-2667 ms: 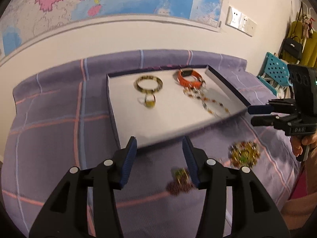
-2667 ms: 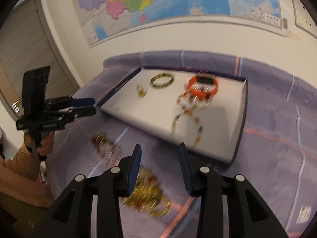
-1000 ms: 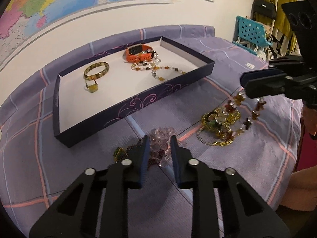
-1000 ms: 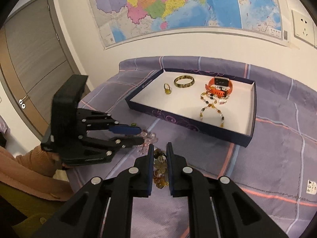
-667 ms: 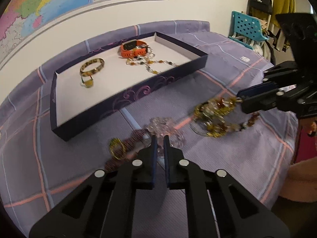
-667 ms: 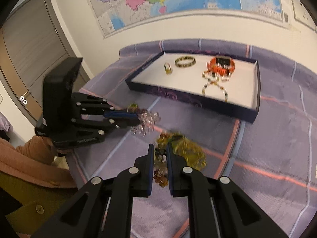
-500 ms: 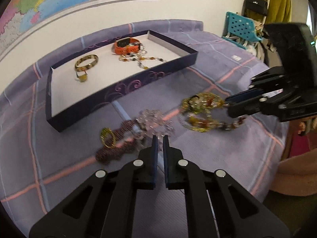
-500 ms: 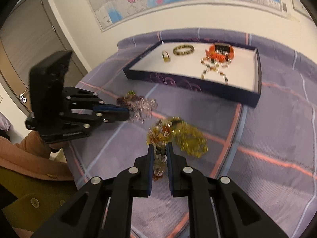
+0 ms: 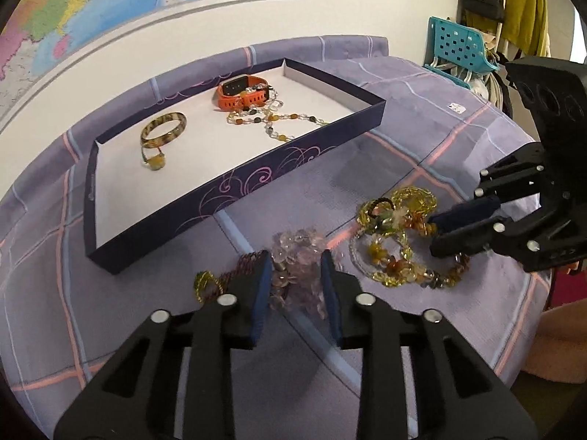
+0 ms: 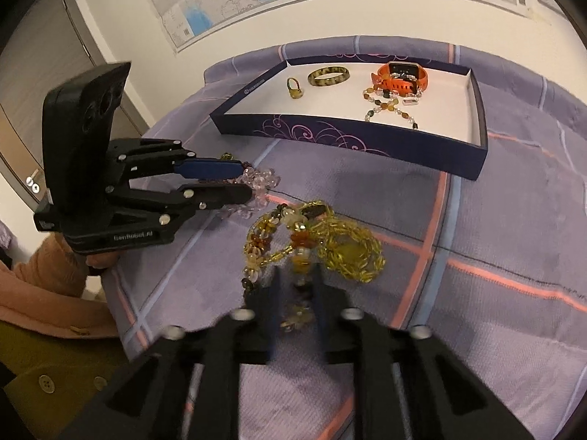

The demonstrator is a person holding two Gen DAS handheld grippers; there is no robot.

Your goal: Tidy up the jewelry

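A navy tray (image 9: 256, 183) on the purple checked cloth holds a bangle (image 9: 163, 129), a ring (image 9: 156, 161), an orange watch (image 9: 242, 91) and a bead necklace (image 9: 271, 119). In front of it lies a clear pink crystal bracelet (image 9: 297, 245). My left gripper (image 9: 296, 256) straddles it, jaws opening, pads apart from the beads. A heap of amber and gold beads (image 10: 345, 249) rests to its right. My right gripper (image 10: 297, 278) is closing on a strand of that amber necklace, low over the cloth. Both tools show again in the other view: left gripper (image 10: 246, 181), right gripper (image 9: 432, 233).
A dark purple beaded piece (image 9: 238, 269) with a small gold ring (image 9: 205, 282) lies left of the crystal bracelet. A teal basket (image 9: 458, 47) and hanging clothes stand at the far right. An orange sleeve (image 10: 47, 275) holds the left tool near the table edge.
The left jaws closed narrow over the crystal bracelet, then spread again. The right gripper sank with the amber strand, and the bead heap now lies on the cloth.
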